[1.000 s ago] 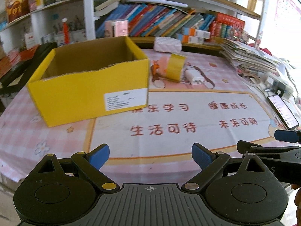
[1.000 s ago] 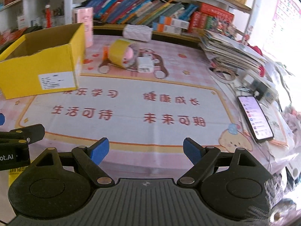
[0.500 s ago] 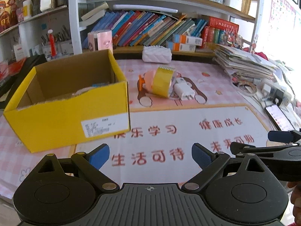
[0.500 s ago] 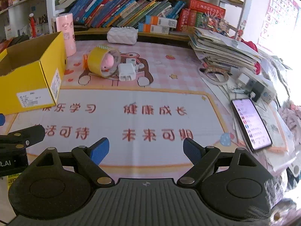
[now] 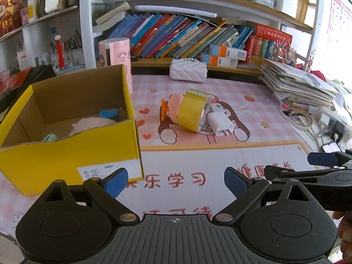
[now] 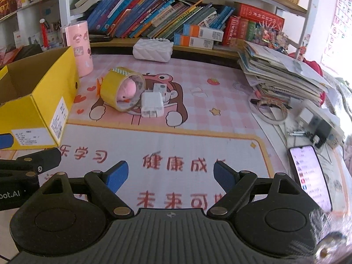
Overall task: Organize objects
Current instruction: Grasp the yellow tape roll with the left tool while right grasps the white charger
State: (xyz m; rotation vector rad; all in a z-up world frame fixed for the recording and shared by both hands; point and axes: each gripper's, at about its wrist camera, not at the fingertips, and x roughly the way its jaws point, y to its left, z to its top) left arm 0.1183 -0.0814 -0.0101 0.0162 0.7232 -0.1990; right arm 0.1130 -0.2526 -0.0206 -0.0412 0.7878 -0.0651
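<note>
Table (image 5: 275, 154) with pink checked mat, bookshelf (image 5: 198, 17) behind it. Yellow box (image 5: 72, 154) on the left side of the table, open top, a few items already inside: something pale pink, a blue piece, a green piece, can't identify them. Stack of papers (image 6: 279, 77) at the right edge, phone (image 6: 310, 173) lying screen-up nearer the right wrist camera.

Mid-table cluster, well apart from both grippers: yellow tape roll (image 6: 122, 91) tilted on its side, pink toy (image 6: 126, 90) sitting inside the roll's hole, white charger (image 6: 151, 103) touching the roll on the right. White quilted pouch (image 5: 188, 72) further back near the shelf; pink cylinder (image 6: 79, 46) just behind the box.

Left gripper (image 5: 176, 180): fingers spread, nothing between them, low over the mat beside the box's front corner. Right gripper (image 6: 170, 173): fingers spread, nothing held, over the printed red characters.
</note>
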